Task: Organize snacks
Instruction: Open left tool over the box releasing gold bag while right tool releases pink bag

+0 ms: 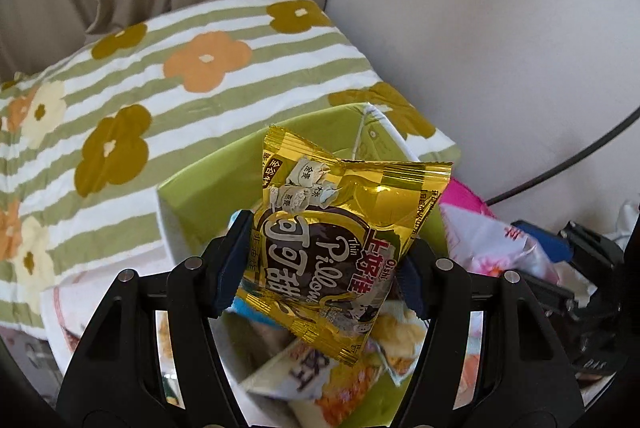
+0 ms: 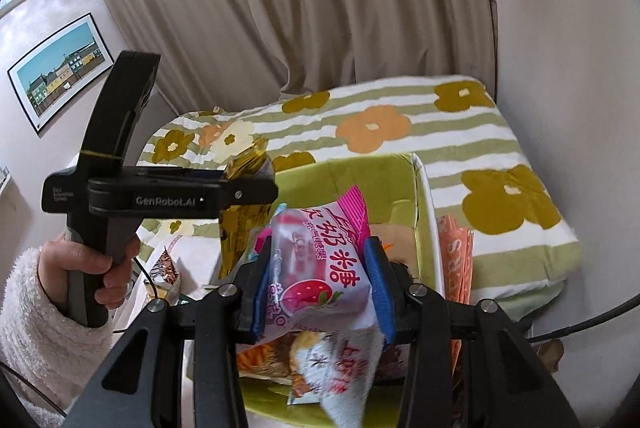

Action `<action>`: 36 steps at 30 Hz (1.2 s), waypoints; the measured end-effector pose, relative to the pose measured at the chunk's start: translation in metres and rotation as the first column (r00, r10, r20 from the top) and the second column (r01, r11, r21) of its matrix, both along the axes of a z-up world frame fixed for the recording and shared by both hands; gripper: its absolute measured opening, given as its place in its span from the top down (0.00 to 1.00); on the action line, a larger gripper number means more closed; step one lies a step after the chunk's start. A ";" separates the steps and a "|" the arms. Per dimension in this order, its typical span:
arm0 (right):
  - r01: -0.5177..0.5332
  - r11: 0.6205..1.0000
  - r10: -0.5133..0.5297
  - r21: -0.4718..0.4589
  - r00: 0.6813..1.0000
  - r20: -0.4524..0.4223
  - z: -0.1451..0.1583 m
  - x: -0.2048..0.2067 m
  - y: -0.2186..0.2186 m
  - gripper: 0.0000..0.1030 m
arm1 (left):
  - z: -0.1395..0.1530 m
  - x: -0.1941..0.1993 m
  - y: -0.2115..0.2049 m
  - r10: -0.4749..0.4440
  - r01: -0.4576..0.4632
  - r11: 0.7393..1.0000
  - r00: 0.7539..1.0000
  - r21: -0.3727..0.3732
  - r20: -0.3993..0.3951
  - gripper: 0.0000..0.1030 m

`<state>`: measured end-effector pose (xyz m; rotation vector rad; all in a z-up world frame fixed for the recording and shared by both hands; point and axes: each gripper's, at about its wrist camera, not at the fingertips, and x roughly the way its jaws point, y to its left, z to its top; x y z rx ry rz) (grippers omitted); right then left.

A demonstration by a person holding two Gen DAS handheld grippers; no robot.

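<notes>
My left gripper is shut on a gold snack packet and holds it upright above a green-lined box. In the right wrist view that gold packet hangs from the left gripper, which a hand in a fluffy white sleeve carries at the left. My right gripper is shut on a pink and white strawberry snack packet, also over the green-lined box. Several other snack packets lie inside the box under both grippers.
The box rests on a striped, flower-printed pillow against beige curtains. An orange packet stands just outside the box's right wall. A black cable runs across the wall at right. A framed picture hangs at left.
</notes>
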<state>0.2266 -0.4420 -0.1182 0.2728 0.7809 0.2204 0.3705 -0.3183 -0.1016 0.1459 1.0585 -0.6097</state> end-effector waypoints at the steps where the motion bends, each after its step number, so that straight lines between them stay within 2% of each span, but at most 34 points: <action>1: 0.004 1.000 -0.004 -0.001 1.000 -0.008 -0.004 0.003 -0.003 0.62 | -0.003 0.002 -0.003 0.000 0.000 1.000 1.000 0.010 0.000 0.40; 3: 0.013 1.000 -0.013 0.005 1.000 -0.019 -0.010 0.006 -0.009 0.62 | -0.012 0.012 -0.013 -0.006 0.006 0.999 1.000 0.034 -0.015 0.39; 5: 0.023 1.000 -0.022 0.018 0.999 -0.034 -0.016 0.009 -0.013 0.62 | -0.018 0.017 -0.021 -0.018 0.019 0.998 1.000 0.052 -0.023 0.33; 7: 0.024 0.999 -0.023 0.026 0.999 -0.045 -0.019 0.012 -0.016 0.62 | -0.021 0.021 -0.028 -0.014 0.014 0.996 1.000 0.085 -0.004 0.06; 8: 0.024 0.999 -0.023 0.026 0.999 -0.049 -0.020 0.014 -0.017 0.62 | -0.020 0.021 -0.030 -0.013 0.011 0.996 1.000 0.093 0.021 0.04; 10: 0.026 0.999 -0.025 0.020 0.998 -0.054 -0.021 0.016 -0.019 0.62 | -0.018 0.021 -0.031 -0.020 0.015 0.996 0.999 0.092 0.050 0.03; 13: 0.032 0.999 -0.031 0.017 0.998 -0.062 -0.024 0.018 -0.019 0.62 | -0.019 0.022 -0.028 -0.024 0.022 0.997 0.999 0.072 0.035 0.03; 19: 0.022 1.000 -0.021 0.014 0.998 -0.058 -0.021 0.023 -0.017 0.62 | -0.012 0.016 -0.004 0.019 -0.021 0.998 0.999 0.051 0.037 0.03; 26: -0.006 1.000 0.007 0.007 0.998 -0.067 -0.021 0.037 -0.012 0.61 | -0.007 -0.004 0.042 0.131 -0.134 0.989 0.990 0.061 0.051 0.03; 28: -0.018 1.000 0.018 0.002 0.998 -0.064 -0.022 0.039 -0.006 0.56 | -0.007 -0.008 0.054 0.160 -0.162 0.985 0.986 0.050 0.043 0.03; 29: -0.019 1.000 0.019 -0.006 0.998 -0.061 -0.023 0.041 -0.004 0.43 | -0.007 -0.011 0.060 0.175 -0.176 0.984 0.984 0.040 0.037 0.03; 30: -0.028 1.000 0.027 -0.014 0.999 -0.046 -0.021 0.040 0.000 0.26 | -0.006 -0.013 0.065 0.183 -0.184 0.983 0.983 0.029 0.031 0.03; 32: -0.062 0.998 0.062 -0.008 0.998 0.009 -0.013 0.032 0.003 0.09 | -0.006 -0.022 0.078 0.194 -0.194 0.981 0.981 0.002 0.010 0.03; 36: -0.100 0.995 0.102 -0.028 0.991 0.083 0.005 0.011 0.008 0.07 | -0.002 -0.049 0.107 0.254 -0.253 0.967 0.967 -0.011 0.019 0.03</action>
